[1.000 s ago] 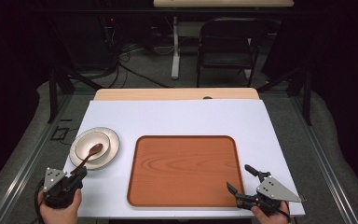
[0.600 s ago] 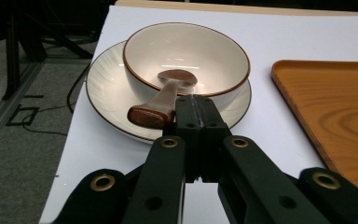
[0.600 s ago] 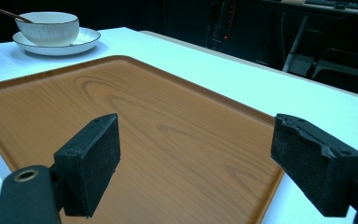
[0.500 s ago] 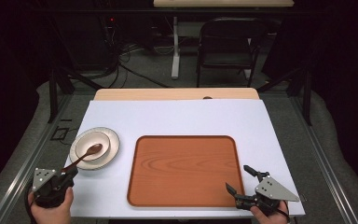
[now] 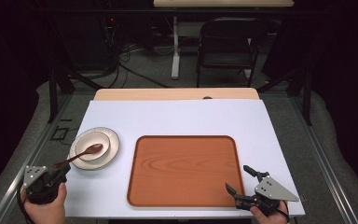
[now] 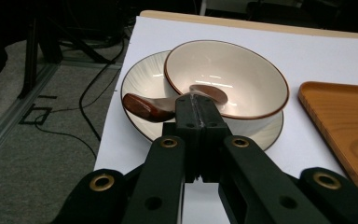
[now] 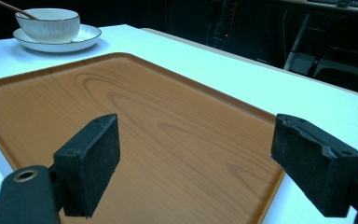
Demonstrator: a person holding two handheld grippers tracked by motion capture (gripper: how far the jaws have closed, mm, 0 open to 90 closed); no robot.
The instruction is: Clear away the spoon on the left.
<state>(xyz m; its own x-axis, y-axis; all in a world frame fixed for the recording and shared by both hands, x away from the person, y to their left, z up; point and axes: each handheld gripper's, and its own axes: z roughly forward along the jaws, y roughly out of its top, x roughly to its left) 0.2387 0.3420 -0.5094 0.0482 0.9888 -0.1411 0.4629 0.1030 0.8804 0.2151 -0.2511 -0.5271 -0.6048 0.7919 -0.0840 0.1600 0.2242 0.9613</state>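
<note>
A brown spoon (image 6: 150,107) is clamped by the left gripper (image 6: 197,108) at the table's left edge, its tip hidden in the bowl (image 6: 242,79). The right gripper (image 7: 205,163) is held open over the tray's (image 5: 186,168) free corner.

A lab: metal frame (image 5: 56,88); floor cables (image 5: 121,60); folding chair (image 5: 228,42).

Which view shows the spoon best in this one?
The left gripper view: the brown spoon is close up, its handle clamped in the shut left gripper, its other end inside the bowl. The high view shows it small; the right gripper view catches just a sliver above the bowl's rim.
</note>
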